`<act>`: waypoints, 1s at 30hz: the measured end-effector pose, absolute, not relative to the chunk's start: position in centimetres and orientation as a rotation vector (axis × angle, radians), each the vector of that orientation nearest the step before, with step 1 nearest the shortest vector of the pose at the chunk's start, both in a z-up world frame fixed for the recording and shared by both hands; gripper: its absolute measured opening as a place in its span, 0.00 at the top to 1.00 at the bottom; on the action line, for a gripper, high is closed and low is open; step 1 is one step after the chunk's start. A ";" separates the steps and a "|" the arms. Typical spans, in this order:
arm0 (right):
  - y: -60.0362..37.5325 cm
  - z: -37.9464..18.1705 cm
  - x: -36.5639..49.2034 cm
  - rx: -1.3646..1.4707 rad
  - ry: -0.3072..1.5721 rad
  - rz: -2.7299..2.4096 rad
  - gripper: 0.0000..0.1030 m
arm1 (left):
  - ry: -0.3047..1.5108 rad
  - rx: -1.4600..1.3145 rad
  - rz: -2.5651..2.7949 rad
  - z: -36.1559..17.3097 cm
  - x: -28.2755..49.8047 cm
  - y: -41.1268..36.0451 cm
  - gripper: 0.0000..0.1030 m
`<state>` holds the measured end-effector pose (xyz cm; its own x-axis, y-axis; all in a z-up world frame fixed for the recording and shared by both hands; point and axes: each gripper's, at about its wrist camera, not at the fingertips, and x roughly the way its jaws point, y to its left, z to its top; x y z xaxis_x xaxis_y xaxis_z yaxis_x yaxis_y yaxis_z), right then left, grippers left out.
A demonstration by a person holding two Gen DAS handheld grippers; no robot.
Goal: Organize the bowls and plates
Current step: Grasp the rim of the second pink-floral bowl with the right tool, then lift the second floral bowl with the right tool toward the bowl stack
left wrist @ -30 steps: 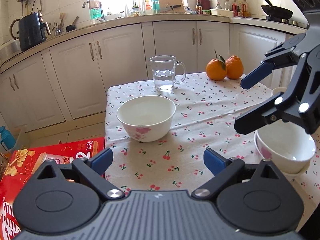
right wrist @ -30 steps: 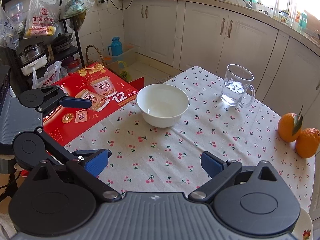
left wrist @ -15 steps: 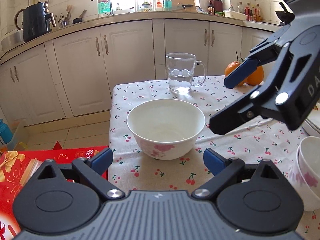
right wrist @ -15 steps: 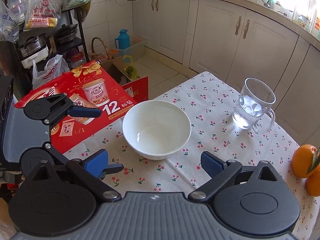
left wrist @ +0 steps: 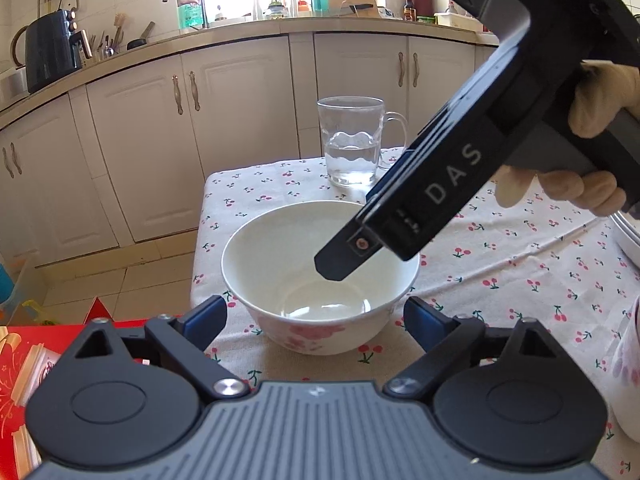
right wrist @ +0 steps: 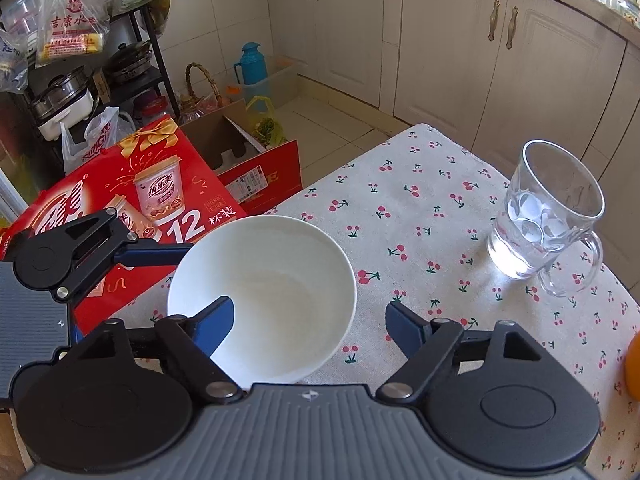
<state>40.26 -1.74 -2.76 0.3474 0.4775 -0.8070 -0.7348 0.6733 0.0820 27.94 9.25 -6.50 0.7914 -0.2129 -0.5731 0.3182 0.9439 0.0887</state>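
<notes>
- Left wrist view: the round white ceramic bowl with pink flowers on its outside (left wrist: 320,276) sits on the cherry-print tablecloth (left wrist: 500,264) near the table's corner, right in front of the left gripper (left wrist: 316,316), whose blue-tipped fingers are spread wide to either side of the bowl, not touching it.
- From the upper right the right gripper (left wrist: 360,232) reaches over the bowl, one black finger dipping inside the rim; a gloved hand (left wrist: 592,104) holds its handle.
- Behind the bowl stands a clear glass mug partly filled with water (left wrist: 352,144), well apart from it.
- At the far right edge, a sliver of another white flowered bowl (left wrist: 628,364) shows.
- Right wrist view: the right gripper (right wrist: 308,326) is spread wide, its left finger inside the white bowl (right wrist: 272,288), its right finger outside over the cloth (right wrist: 420,216), straddling the near rim.
- The left gripper (right wrist: 120,252) shows at the left, one blue finger just beside the bowl's far rim.
- A red printed carton (right wrist: 120,192) lies below the table edge.
</notes>
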 end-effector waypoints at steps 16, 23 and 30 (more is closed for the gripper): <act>-1.1 -3.7 40.8 -0.302 0.923 0.845 0.39 | 0.601 0.183 -0.305 -6.3 28.1 9.2 0.14; -1.5 -3.2 40.1 -0.296 0.924 0.852 0.39 | 0.618 0.180 -0.311 -5.9 27.6 8.9 0.14; -2.4 -2.1 38.2 -0.307 0.922 0.845 0.39 | 0.601 0.221 -0.332 -4.2 25.5 7.9 0.14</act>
